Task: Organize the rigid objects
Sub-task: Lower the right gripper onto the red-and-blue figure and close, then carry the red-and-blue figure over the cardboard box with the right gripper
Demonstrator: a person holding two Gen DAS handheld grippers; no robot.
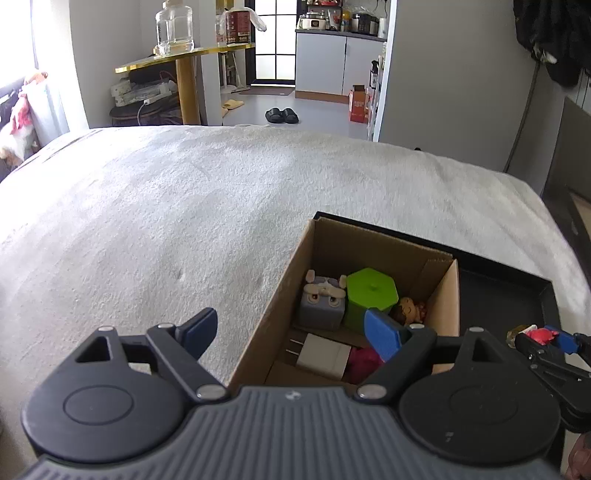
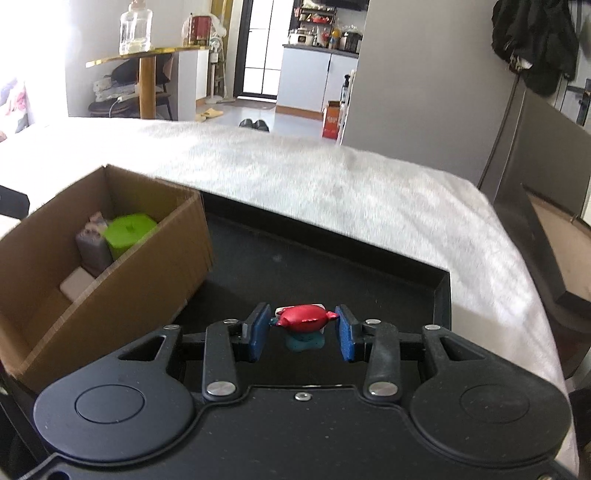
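A small red figurine (image 2: pixel 303 318) with a teal base sits clamped between the blue pads of my right gripper (image 2: pixel 302 328), held above the black tray (image 2: pixel 441 295). The same figurine (image 1: pixel 538 335) shows at the right edge of the left wrist view. My left gripper (image 1: pixel 291 332) stands open and empty over the near left wall of the cardboard box (image 1: pixel 275 299). Inside the box lie a green hexagonal container (image 1: pixel 371 295), a grey cube toy with ears (image 1: pixel 321 304), a white charger (image 1: pixel 325 356), a small brown doll (image 1: pixel 408 310) and something magenta (image 1: pixel 364 363).
The cardboard box (image 2: pixel 155 266) stands in the left part of the black tray on a white fuzzy bed cover (image 1: pixel 166 221). A dark frame (image 2: pixel 546 229) stands to the right of the bed. A gold-edged table with a glass jar (image 1: pixel 173 27) is far behind.
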